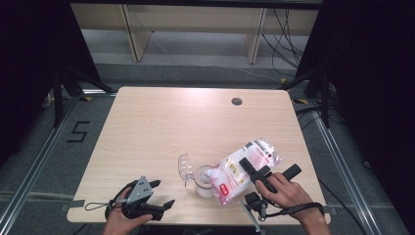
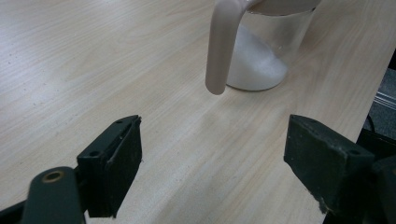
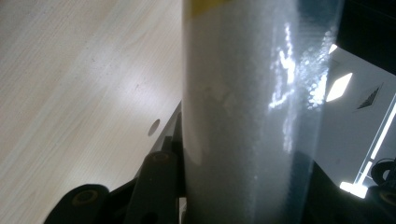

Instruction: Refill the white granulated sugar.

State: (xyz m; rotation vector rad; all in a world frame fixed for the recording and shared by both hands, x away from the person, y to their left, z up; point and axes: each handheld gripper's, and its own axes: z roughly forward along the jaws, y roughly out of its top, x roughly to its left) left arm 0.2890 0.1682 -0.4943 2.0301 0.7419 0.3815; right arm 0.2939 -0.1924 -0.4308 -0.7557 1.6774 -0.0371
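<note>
A clear plastic bag of white granules [image 1: 244, 164] with red print hangs tilted over a clear jar [image 1: 204, 183], its lower end at the jar's mouth. White powder lies in the jar [image 2: 261, 51], which has a pale curved handle [image 2: 220, 46]. My right gripper [image 1: 268, 171] is shut on the bag [image 3: 252, 112], which stands between its jaws. My left gripper [image 1: 163, 193] rests open near the table's front left edge. Its fingers [image 2: 116, 158] point at the jar with nothing between them.
The jar's clear lid [image 1: 185, 167] stands flipped open on its left side. The wooden table [image 1: 147, 127] has a round cable hole [image 1: 237, 101] at the back right. Beyond the table are shelf legs and cables on the floor.
</note>
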